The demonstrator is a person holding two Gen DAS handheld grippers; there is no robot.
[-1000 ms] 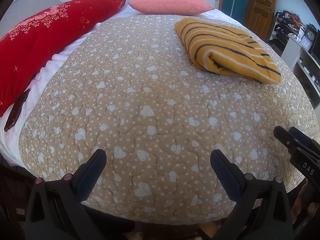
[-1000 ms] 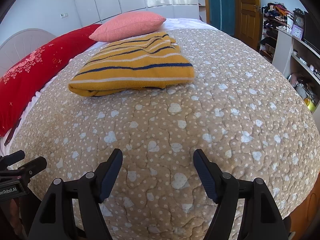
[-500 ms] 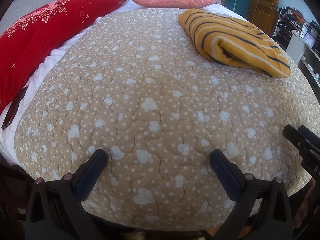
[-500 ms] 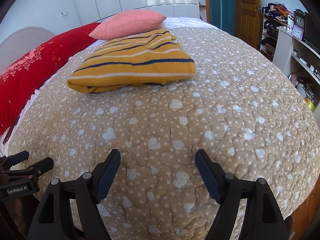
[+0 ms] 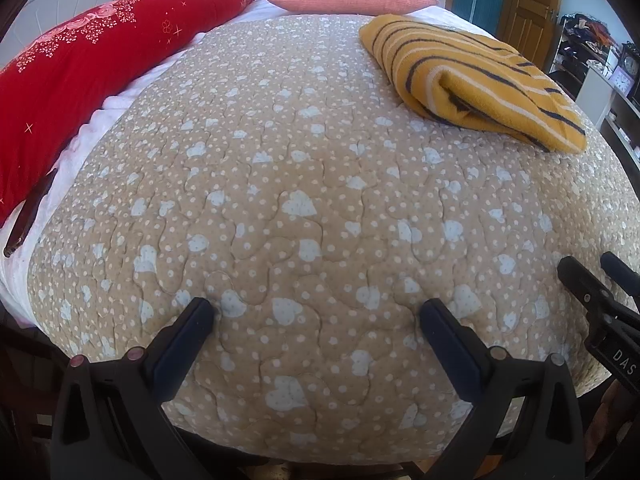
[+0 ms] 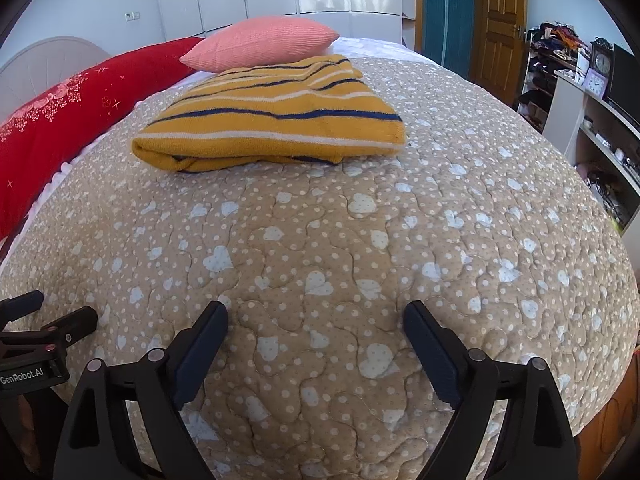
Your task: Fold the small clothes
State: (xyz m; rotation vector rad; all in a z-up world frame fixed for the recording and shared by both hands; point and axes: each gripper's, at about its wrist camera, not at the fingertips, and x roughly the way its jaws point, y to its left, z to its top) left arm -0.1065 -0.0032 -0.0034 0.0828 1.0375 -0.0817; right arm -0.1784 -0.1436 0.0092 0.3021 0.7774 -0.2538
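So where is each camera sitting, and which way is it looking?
Left wrist view: sits on the left claw, looking down and forward across the quilt; its own open fingers show, and the right claw's tips at the right edge.
Right wrist view: sits on the right claw, facing the same way; its fingers show with nothing between them, opening wider, and the left claw's tips at the left edge.
Both share the folded yellow striped garment, pink pillow, red pillow and wooden door.
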